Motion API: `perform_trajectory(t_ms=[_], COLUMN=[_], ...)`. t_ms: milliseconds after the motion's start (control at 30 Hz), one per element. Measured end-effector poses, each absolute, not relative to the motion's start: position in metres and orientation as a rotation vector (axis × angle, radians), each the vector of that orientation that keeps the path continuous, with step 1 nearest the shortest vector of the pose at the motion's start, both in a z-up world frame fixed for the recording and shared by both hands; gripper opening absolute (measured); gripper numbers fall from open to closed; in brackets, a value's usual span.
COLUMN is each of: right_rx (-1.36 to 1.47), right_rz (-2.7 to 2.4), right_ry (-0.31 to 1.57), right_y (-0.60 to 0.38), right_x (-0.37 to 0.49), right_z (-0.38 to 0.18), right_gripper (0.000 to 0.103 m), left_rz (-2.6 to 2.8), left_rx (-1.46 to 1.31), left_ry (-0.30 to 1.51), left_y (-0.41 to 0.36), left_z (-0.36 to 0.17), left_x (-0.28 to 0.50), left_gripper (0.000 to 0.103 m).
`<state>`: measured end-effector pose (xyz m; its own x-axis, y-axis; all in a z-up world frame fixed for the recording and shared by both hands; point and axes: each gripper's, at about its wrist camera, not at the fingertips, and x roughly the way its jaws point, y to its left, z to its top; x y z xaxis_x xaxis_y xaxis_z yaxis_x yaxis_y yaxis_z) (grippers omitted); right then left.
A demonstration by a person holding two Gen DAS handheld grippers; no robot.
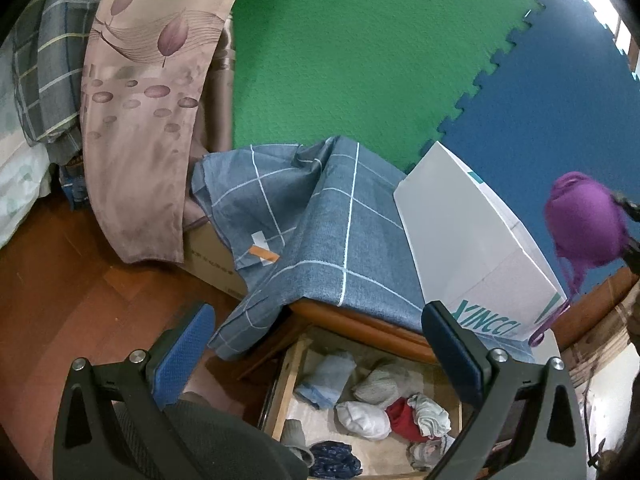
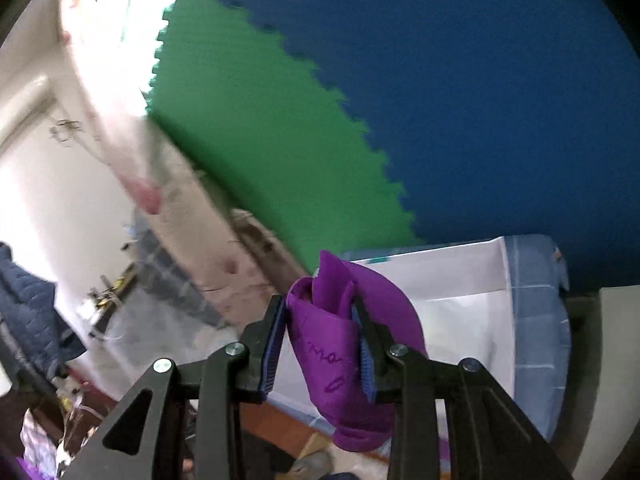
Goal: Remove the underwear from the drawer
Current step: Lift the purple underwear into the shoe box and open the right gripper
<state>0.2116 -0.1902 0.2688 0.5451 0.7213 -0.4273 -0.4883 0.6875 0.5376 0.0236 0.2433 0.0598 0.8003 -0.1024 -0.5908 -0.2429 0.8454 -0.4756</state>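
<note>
A purple bra (image 2: 340,344) is pinched between the blue pads of my right gripper (image 2: 320,312), which is shut on it; the garment hangs down below the fingers. In the left wrist view the same purple bra (image 1: 584,224) hangs high at the right edge, a strap dangling over the white box. My left gripper (image 1: 320,352) stands open with nothing between its fingers, above the open wooden drawer (image 1: 286,384). The drawer holds several rolled clothes: light blue, grey, white and red pieces, and a dark patterned one at the front.
A white cardboard box (image 1: 472,240) lies on a blue checked cloth (image 1: 320,232) covering the wooden cabinet top. A pink leaf-patterned curtain (image 1: 140,120) hangs at left over a cardboard box on the wood floor. Green and blue foam mats (image 1: 360,40) cover the wall.
</note>
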Motion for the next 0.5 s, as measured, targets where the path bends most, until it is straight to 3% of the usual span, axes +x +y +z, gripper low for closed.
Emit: perform_trajectory(t_ms=[267,500], right_rx=[0.273,0.114], right_rz=[0.588,0.517], right_ry=[0.735,0.783], right_y=[-0.174,-0.153], right_x=[0.276,0.282], right_z=[0.220,0.185], right_gripper=[0.032,0.032], left_rz=[0.075,0.075], left_rx=[-0.569,-0.570], left_ry=[0.652,0.656], left_y=[0.243,0.243], left_z=[0.059,0.059], left_x=[0.025,0.026], left_gripper=[0.102,0.102])
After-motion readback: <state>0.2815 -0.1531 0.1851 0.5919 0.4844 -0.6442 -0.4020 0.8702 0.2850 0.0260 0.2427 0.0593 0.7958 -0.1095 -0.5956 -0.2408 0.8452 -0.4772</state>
